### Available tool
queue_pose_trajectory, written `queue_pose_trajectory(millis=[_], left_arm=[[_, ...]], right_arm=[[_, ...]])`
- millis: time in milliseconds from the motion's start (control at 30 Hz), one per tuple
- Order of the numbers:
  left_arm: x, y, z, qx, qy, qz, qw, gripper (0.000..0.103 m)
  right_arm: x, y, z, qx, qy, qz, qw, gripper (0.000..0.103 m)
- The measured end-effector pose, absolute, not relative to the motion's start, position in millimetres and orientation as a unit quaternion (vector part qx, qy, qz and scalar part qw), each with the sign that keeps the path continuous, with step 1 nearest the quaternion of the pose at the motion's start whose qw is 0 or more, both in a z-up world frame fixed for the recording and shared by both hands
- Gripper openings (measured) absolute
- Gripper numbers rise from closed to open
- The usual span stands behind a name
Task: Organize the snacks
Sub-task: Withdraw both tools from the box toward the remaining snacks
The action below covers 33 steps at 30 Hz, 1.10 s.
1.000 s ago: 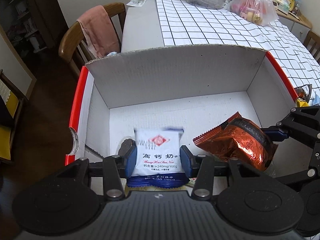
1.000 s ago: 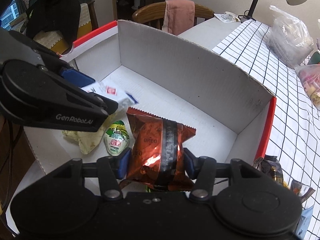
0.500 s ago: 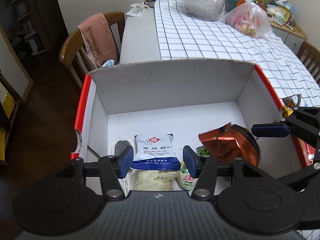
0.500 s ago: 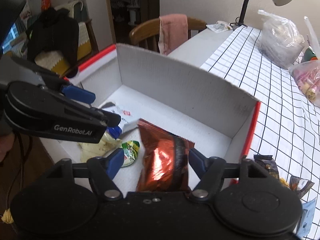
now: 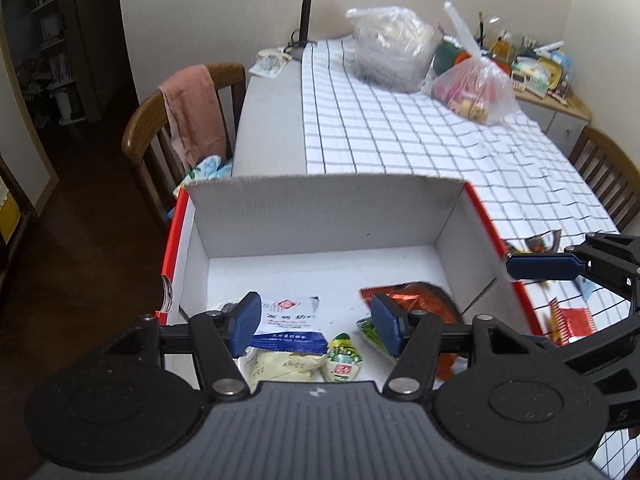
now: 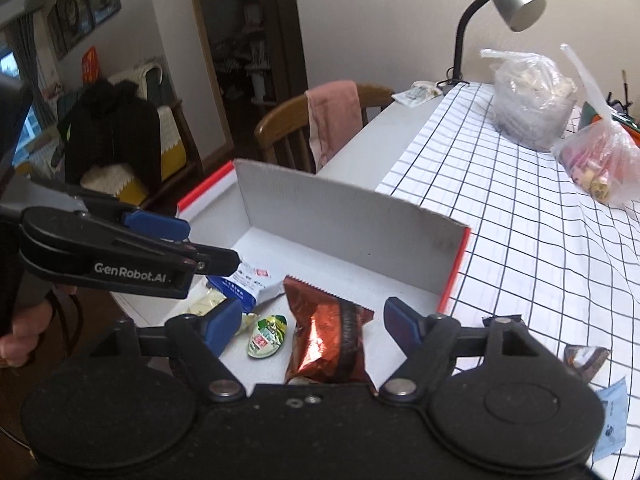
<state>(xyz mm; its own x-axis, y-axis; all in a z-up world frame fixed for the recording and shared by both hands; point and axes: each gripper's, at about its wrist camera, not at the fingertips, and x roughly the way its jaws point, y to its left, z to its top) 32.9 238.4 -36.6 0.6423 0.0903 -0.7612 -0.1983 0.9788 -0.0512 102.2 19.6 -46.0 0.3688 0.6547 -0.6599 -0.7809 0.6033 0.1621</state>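
Low in both views, the white-and-blue packet and copper foil packet lie loose in the cardboard box, dropped there for sorting. Above them the left gripper and right gripper are opening their fingers and grip nothing.

My left tongs are matte black plastic with two blue rubber-faced fingertips, silver rivets at the pivots, two round black discs and a ribbed grey plate between them. My right tongs are built alike. At the left of the right wrist frame, the left tongs' side carries white "GenRobot.AI" lettering.
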Motion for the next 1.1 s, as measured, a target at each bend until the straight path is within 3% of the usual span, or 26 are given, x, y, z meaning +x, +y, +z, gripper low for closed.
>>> queue_pose_trajectory(millis=[567,667,1100], left_arm=[[19.0,185.7,-3.6,-0.075,0.361,0.038,0.929,0.072],[20.4,169.6,0.3,-0.069,0.35,0.03,0.934,0.074],[43.3,90.4,-8.5,-0.06,0.359,-0.026,0.931,0.081]], right_arm=[[100.3,-63.7,-23.3,-0.015,0.333,0.396,0.856,0.088],[101.5,-85.9,-24.6,-0.001,0.331,0.38,0.864,0.1],[112.4,-181.5,-47.7,0.009,0.342,0.331,0.879,0.103]])
